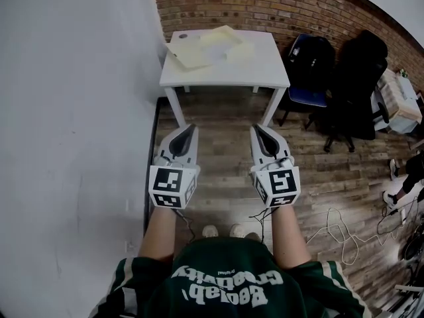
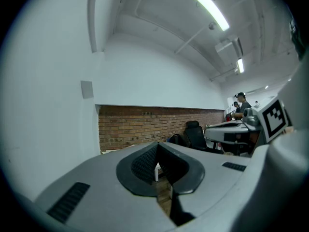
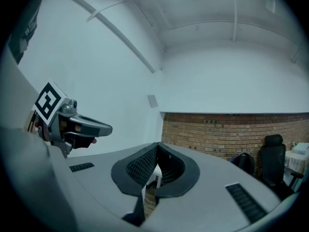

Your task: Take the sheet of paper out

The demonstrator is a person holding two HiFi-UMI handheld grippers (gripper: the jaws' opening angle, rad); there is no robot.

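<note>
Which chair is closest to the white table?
The chair with the blue seat, standing right beside the white table, with a dark bag on it. The black office chair stands farther off to the right.

Sheets [image 1: 195,53] on the table [image 1: 268,70] too small to separate, shoes [image 1: 210,231] half hidden by torso

Paper [image 1: 199,50] on table [image 1: 268,68], chairs [image 1: 354,85] right
</note>
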